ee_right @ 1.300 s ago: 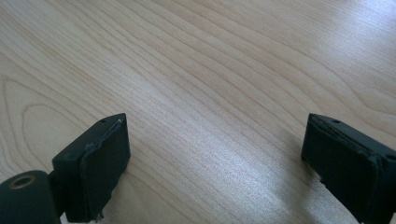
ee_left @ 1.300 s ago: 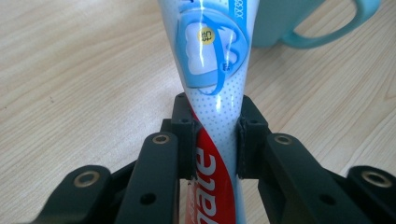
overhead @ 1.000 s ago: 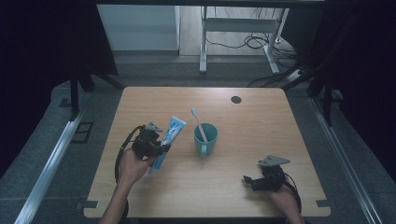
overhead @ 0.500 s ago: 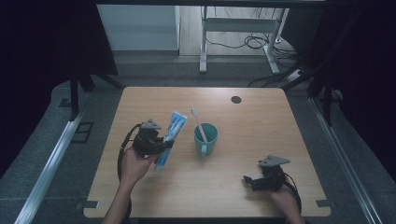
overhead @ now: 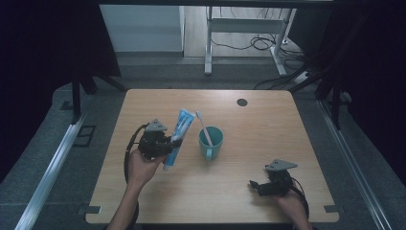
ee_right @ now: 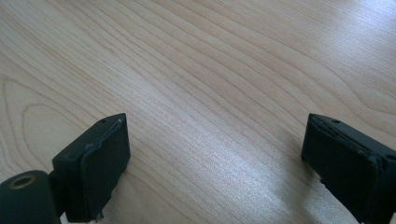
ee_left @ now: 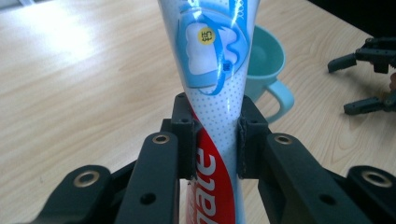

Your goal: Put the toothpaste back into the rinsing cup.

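Observation:
A blue, white and red toothpaste tube (overhead: 178, 136) is held up off the wooden table (overhead: 158, 103), tilted with its broad flat end toward the far side. My left gripper (overhead: 170, 143) is shut on it; the pads squeeze the tube (ee_left: 215, 88) at its narrow middle. Just right of the tube stands a teal mug (overhead: 211, 142) with a white toothbrush (overhead: 203, 127) leaning in it; the mug (ee_left: 266, 65) sits behind the tube in the left gripper view. My right gripper (overhead: 254, 186) rests near the table's front right, open, with bare wood between its pads (ee_right: 100, 163).
A round dark cable hole (overhead: 242, 102) lies in the tabletop at the far right. Beyond the table stand a metal desk frame (overhead: 208, 43) and loose cables on the floor. In the left gripper view the right gripper (ee_left: 369, 79) shows at the far right.
The left hand has carried the toothpaste tube slightly toward the mug and tilted it a bit more upright. The right gripper has stayed put.

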`<state>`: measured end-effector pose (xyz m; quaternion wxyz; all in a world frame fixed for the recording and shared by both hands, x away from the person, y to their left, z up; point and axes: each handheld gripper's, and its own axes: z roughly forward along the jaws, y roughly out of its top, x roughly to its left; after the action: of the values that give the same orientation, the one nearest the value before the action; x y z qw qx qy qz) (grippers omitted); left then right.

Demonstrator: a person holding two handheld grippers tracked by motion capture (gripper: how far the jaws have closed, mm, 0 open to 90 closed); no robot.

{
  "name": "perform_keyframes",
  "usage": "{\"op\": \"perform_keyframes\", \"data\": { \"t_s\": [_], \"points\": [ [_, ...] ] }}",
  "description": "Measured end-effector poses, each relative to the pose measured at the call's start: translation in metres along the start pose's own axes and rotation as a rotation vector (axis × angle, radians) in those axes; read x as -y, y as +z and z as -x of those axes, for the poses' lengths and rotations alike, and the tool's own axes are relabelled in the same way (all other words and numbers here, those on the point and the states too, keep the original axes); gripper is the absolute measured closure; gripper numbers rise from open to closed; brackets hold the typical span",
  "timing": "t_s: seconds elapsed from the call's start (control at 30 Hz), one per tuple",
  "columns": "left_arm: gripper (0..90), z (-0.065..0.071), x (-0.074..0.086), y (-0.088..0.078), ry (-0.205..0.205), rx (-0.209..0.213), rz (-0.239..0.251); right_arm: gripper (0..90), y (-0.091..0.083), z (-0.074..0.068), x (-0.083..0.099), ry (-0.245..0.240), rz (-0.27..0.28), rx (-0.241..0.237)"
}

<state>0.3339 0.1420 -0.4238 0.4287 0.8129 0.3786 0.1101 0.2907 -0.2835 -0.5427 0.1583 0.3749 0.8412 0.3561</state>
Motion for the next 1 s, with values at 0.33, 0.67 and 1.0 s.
{"op": "perform_keyframes", "data": {
  "t_s": [0.33,0.67,1.0],
  "points": [
    [73.7,0.006,-0.011,0.001,0.012,0.006,0.051,7.5,0.0,0.0,0.0,-0.001,-0.001,-0.001],
    [73.7,0.012,-0.024,0.005,0.022,0.01,0.095,7.5,0.0,0.0,0.0,0.001,0.001,0.0],
    [73.7,0.02,-0.041,0.012,0.043,0.013,0.118,7.5,0.0,0.0,0.0,-0.003,-0.001,0.0]
  ]
}}
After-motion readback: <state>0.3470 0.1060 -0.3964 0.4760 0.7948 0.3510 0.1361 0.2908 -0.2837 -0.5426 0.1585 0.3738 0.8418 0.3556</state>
